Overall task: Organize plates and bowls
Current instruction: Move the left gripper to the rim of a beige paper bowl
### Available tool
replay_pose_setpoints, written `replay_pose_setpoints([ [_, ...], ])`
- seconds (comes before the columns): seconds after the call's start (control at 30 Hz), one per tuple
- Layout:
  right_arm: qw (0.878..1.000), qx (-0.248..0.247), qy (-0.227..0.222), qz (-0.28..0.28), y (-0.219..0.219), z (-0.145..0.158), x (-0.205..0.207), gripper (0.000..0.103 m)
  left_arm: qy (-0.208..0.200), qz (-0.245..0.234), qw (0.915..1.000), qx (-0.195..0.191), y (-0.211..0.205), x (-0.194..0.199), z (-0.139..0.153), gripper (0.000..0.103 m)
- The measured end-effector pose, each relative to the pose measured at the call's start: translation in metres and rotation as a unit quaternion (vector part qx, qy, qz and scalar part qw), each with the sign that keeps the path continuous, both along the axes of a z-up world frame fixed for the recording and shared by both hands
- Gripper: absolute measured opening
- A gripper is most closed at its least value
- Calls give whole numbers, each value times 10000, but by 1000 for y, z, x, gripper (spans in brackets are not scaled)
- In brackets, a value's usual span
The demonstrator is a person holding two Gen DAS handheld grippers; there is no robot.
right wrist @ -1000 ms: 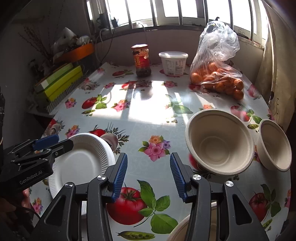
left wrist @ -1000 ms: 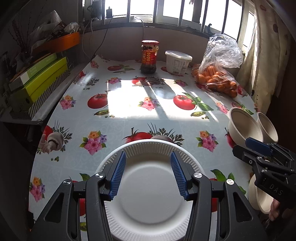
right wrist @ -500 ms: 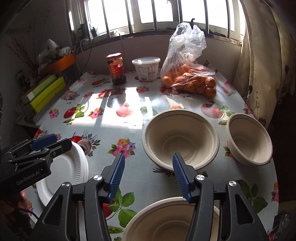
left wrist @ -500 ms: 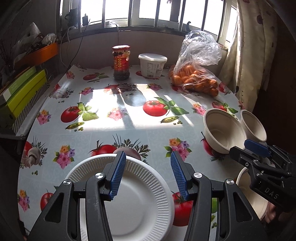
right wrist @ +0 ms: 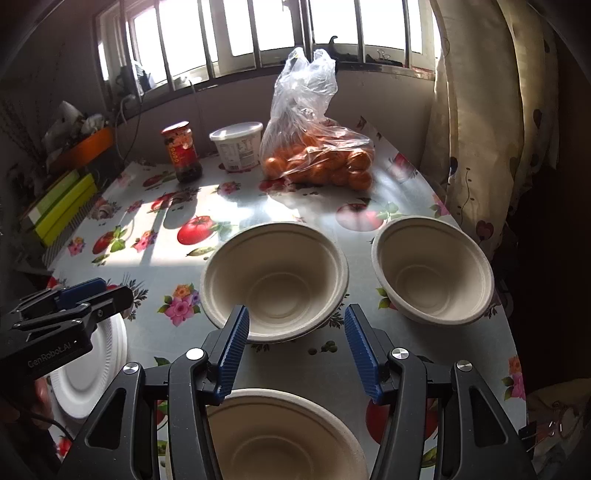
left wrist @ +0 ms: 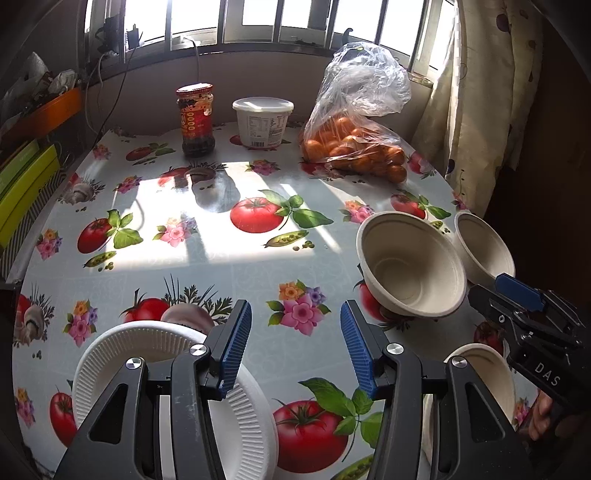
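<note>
Tabletop (left wrist: 236,266) with fruit-print cloth sits under a barred window (right wrist: 280,33). Clear bag (right wrist: 314,147) holds oranges. White plates (left wrist: 173,373) front-left, three empty bowls (right wrist: 275,280) front-right. Left tongs (left wrist: 295,347) released; right tongs (right wrist: 295,347) just widened, nothing gripped.

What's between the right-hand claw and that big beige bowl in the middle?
Nothing visible. The right gripper is open and empty, and only bare tablecloth separates it from the middle bowl. The nearest bowl sits below the gripper, not in between.
</note>
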State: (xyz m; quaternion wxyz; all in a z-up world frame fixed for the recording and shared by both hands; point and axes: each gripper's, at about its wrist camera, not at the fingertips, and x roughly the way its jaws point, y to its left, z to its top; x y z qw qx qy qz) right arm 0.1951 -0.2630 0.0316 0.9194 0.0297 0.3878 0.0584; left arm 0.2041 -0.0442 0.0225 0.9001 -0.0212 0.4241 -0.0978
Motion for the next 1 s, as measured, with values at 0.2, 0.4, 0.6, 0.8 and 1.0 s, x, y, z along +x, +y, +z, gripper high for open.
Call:
replay_pose_setpoints([
  [0.2,9998,-47,72,-167,-18,-4,5,54,18,-152,9999,47,-20,9,1,52],
  [0.4,9995,-32,204,-219,-28,-12,13,54,240,-237,9994,-77,-34,19,-5,51],
  [0.6,9997,-1,211,-156,-33,-17,21,54,372,-275,9989,-119,-42,28,-13,51],
  [0.8,9996,65,256,-66,-34,-22,29,54,401,-364,9983,-217,-48,36,-15,52],
  [1.0,9993,152,349,47,-33,-28,39,44,555,-434,9968,-366,-52,42,-23,51],
])
